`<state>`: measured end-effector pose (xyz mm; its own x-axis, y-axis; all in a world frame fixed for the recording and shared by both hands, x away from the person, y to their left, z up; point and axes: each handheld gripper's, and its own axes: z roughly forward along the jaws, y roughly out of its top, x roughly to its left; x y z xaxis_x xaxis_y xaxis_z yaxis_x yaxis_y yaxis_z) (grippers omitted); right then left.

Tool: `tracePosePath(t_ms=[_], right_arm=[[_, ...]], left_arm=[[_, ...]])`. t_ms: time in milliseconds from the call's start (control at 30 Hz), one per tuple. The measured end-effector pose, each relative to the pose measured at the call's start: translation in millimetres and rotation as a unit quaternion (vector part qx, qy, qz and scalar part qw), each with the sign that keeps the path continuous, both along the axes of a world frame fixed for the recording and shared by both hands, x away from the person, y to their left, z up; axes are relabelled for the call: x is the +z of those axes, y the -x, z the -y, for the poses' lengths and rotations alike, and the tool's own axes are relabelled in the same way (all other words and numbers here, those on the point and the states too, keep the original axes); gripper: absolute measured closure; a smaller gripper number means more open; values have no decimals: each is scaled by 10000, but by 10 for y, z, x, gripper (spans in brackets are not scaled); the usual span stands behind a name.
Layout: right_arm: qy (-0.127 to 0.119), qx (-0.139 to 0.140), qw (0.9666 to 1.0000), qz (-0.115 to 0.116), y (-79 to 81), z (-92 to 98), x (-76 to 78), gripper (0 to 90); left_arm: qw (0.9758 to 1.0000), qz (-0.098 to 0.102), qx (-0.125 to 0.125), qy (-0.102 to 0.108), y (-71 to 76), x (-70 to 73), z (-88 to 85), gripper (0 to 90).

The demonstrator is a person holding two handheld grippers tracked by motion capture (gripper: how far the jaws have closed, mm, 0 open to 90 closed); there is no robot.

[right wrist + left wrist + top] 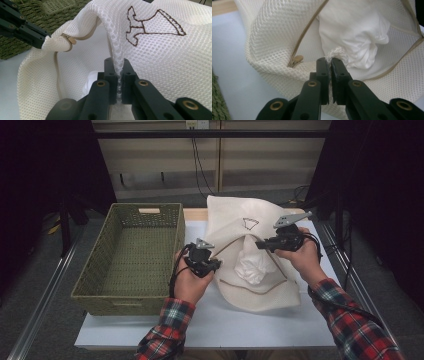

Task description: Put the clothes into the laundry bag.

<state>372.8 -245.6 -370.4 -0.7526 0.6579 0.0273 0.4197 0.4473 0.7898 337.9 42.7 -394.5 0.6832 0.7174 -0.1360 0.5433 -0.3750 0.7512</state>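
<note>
A white mesh laundry bag (235, 220) lies on the table with its zippered mouth held apart, and a crumpled white garment (254, 265) sits inside. My left gripper (218, 265) is shut on the mouth's near-left edge. In the left gripper view, a bunched fold of mesh (336, 53) is pinched in the left gripper (330, 60), with the garment (354, 35) just behind and the zipper pull (295, 60) to the left. My right gripper (259, 245) is shut on the upper edge. In the right gripper view, a ridge of mesh (115, 47) runs into the right gripper (117, 60), beside a brown embroidered motif (152, 22).
A green woven basket (95, 270) stands with nothing in it on the left, beside the bag. The white table top (225, 325) has bare room along its front edge. In the right gripper view, the left gripper (46, 41) holds the bag's edge near the zipper pull (72, 40).
</note>
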Motion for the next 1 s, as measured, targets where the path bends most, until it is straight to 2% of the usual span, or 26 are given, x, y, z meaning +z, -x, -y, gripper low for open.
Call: tracePosePath(t_ms=[67, 133, 167, 267, 367, 500, 667, 700, 733, 800, 867, 900, 1000], right_arm=[[-9, -2, 10000, -8, -1, 0, -4, 868], [-22, 15, 10000, -19, -2, 2, -5, 868], [-4, 2, 10000, -8, 1, 0, 0, 868], [-2, 1, 10000, -16, 0, 2, 2, 868], [10, 16, 10000, -27, -4, -9, -2, 868], [7, 33, 10000, -29, -8, -5, -6, 868], [10, 47, 10000, -14, -8, -11, -2, 868], [9, 49, 10000, -14, -9, -11, -4, 868], [9, 49, 10000, -14, -9, -11, -4, 868], [4, 38, 10000, -29, -11, -10, -4, 868], [16, 47, 10000, -19, -13, -12, -6, 868], [17, 29, 10000, -19, -12, -16, -7, 868], [3, 45, 10000, -28, -15, -16, -10, 868]], left_arm=[[10000, -16, 20, 9, -1, 21, 10, 847], [10000, 52, 32, 78, -3, 22, 19, 838], [10000, -5, 15, 74, -8, 32, 24, 832], [10000, -5, 23, 64, -17, 32, 41, 808], [9998, -32, -26, 185, -23, 43, 72, 819], [9998, -32, -63, 160, -42, 47, 101, 812], [9998, -2, -46, 171, -83, -36, 158, 701], [9997, 13, -20, 230, -82, -48, 182, 673], [9997, 13, -20, 230, -82, -48, 182, 671], [9995, 35, -99, 283, -82, -58, 223, 662], [9994, 86, -146, 311, -79, -58, 267, 614], [9992, 115, -263, 275, -72, -46, 318, 612], [9990, 171, -290, 289, -61, -52, 386, 571]])
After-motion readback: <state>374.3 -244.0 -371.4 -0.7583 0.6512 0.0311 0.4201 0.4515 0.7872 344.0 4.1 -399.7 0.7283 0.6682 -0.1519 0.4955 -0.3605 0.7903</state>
